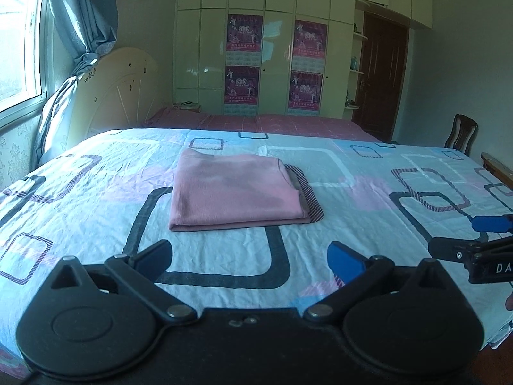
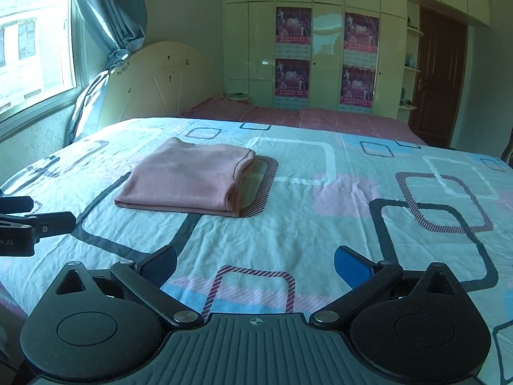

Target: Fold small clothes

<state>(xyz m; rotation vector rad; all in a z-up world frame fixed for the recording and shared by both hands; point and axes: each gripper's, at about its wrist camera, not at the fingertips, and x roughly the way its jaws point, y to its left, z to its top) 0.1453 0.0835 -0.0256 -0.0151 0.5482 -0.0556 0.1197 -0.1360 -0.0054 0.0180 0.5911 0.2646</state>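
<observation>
Both wrist cameras look forward and slightly down across the bed (image 1: 96,192) toward the wardrobe (image 2: 327,48), each from behind its own spread fingers. The left view sits left of the right one. Both share the pink cloth (image 1: 237,192), the window side and the door.

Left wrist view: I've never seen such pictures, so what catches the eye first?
A pink folded cloth lies alone in the middle of the bed's patterned sheet. In front of it the left tongs stand wide open and empty, with the right tongs poking in from the right edge. Behind, four purple posters hang on the pale wardrobe.
</observation>
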